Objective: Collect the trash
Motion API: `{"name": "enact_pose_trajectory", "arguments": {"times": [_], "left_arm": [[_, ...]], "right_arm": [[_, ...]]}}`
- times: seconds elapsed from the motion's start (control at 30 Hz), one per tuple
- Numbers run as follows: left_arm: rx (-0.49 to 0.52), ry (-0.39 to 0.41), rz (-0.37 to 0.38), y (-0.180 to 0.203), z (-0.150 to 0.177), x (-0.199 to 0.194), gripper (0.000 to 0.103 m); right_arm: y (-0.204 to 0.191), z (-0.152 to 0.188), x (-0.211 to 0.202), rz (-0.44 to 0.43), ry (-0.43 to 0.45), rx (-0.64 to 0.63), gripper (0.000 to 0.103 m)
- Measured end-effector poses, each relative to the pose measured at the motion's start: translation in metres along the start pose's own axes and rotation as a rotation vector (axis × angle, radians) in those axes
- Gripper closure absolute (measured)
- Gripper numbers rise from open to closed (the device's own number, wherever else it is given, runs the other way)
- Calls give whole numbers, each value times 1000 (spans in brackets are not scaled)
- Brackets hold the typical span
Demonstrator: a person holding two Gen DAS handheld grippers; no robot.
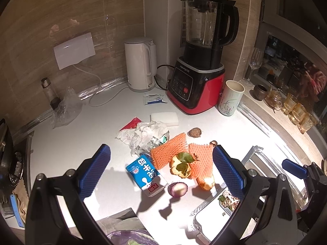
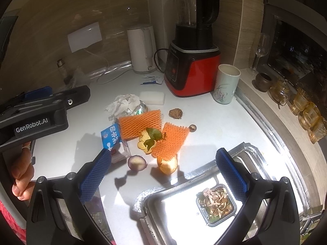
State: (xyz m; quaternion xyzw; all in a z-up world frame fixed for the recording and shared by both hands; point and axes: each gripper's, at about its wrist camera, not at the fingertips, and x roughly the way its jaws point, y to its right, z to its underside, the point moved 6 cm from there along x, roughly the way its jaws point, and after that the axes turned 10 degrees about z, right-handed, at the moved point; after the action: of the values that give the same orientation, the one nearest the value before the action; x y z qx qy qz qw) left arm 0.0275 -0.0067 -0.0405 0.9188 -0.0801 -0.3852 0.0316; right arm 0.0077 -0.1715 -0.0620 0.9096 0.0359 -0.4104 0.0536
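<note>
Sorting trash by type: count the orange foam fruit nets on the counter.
2. One orange foam net lies behind the milk carton, against the crumpled paper. The second net lies right of it, under the leafy peel. More could be hidden under the paper.

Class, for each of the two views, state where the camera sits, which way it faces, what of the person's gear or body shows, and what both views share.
Left wrist: on the left claw, open, looking forward and down over the white counter at the blue milk carton; the right claw shows at the right edge.
Right wrist: on the right claw, open, facing the foil-edged sink; the left claw and a hand show at left.
Shared: carton, orange foam nets, red blender.
</note>
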Motion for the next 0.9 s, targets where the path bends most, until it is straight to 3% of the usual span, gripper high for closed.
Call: {"name": "enact_pose_trajectory", "arguments": {"times": [0.9], "left_arm": [[2, 3, 2, 2, -3, -3, 7]], "right_arm": [[0, -1, -2, -7, 2, 5, 2]]}}
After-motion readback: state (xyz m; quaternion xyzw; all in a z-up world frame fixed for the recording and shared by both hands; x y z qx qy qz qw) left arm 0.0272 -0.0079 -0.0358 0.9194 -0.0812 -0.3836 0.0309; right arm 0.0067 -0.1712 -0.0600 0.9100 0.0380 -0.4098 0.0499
